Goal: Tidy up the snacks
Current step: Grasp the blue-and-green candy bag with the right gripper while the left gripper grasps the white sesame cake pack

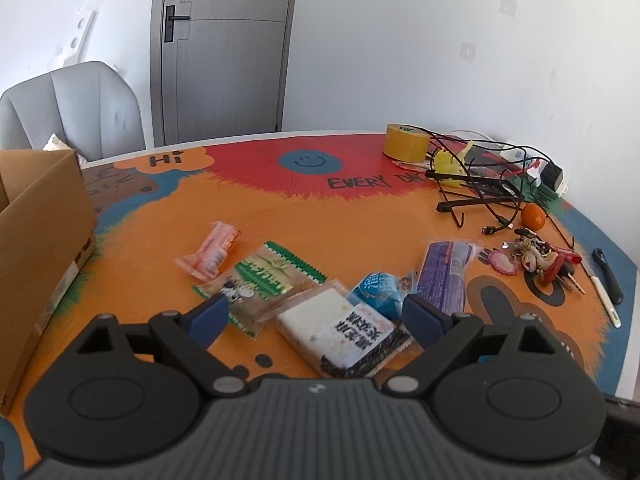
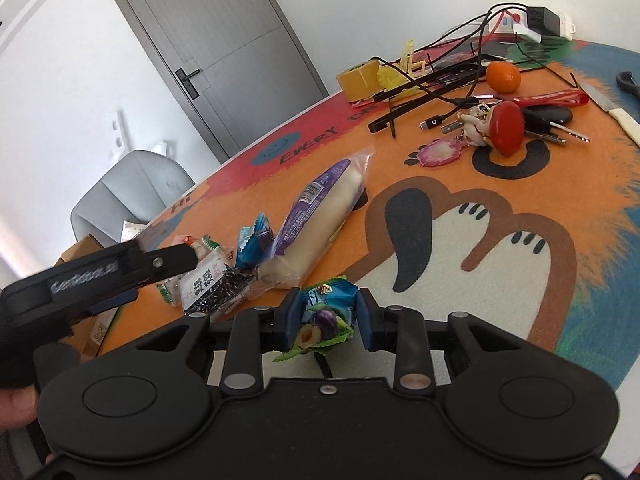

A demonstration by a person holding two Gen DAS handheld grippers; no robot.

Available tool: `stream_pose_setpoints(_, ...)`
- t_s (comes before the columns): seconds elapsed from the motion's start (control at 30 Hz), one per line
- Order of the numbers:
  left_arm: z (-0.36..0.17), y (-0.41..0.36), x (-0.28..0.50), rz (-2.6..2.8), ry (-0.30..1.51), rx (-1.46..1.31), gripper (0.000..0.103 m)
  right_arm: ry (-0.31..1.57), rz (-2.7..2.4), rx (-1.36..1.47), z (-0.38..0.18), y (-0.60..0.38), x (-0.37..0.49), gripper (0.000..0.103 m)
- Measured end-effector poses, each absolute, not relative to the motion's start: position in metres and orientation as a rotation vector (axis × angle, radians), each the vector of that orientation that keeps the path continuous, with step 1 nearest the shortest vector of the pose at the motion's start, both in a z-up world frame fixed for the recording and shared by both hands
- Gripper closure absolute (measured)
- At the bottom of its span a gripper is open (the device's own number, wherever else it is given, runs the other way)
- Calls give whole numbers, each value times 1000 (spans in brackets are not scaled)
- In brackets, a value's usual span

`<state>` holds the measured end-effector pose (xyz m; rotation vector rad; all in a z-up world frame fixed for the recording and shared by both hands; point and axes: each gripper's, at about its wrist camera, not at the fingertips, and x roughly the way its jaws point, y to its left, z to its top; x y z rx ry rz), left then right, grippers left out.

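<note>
My left gripper point(image 1: 316, 316) is open, its blue pads on either side of a white-and-black rice snack pack point(image 1: 344, 334) on the mat. Around it lie a green-and-white cracker pack point(image 1: 260, 280), a pink candy pack point(image 1: 210, 252), a blue round pack point(image 1: 378, 294) and a purple bread pack point(image 1: 444, 274). My right gripper point(image 2: 326, 314) is shut on a small blue-green plum candy pack point(image 2: 326, 312), held above the mat. The purple bread pack point(image 2: 316, 220) lies ahead of it, and the left gripper shows at the left of the right wrist view.
An open cardboard box point(image 1: 36, 236) stands at the table's left edge. At the back right are a tape roll point(image 1: 405, 142), tangled cables and a stand point(image 1: 480, 192), an orange point(image 1: 533, 216), keys point(image 1: 536, 262), a knife point(image 1: 604, 292) and a power strip point(image 2: 536, 20). A grey chair point(image 1: 76, 108) stands behind the table.
</note>
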<state>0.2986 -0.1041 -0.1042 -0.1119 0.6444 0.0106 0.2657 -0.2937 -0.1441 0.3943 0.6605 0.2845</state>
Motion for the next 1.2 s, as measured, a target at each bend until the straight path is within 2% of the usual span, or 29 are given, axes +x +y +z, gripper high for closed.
stream_pose_setpoints(0.6, -130, -114, 321, 53, 712, -85, 9, 659, 283, 394, -144, -293, 263, 71)
stream_pose_setpoints(0.93, -133, -95, 295, 56, 711, -88, 9, 682, 280, 387, -139, -282, 258, 60)
stream_pose_setpoints(1.0, -136, -90, 292, 52, 710, -96, 21, 677, 269, 351, -139, -276, 256, 60)
stream_pose_setpoints(1.03, -137, -88, 292, 52, 711, -107, 34, 675, 265, 338, -139, -274, 256, 60)
stream_pose_setpoints(1.07, -138, -85, 293, 47, 711, -120, 39, 676, 263, 328, -139, -272, 255, 59)
stream_pose_setpoints(1.2, -141, -84, 293, 42, 677, -122, 39, 690, 266, 297, -136, -266, 253, 57)
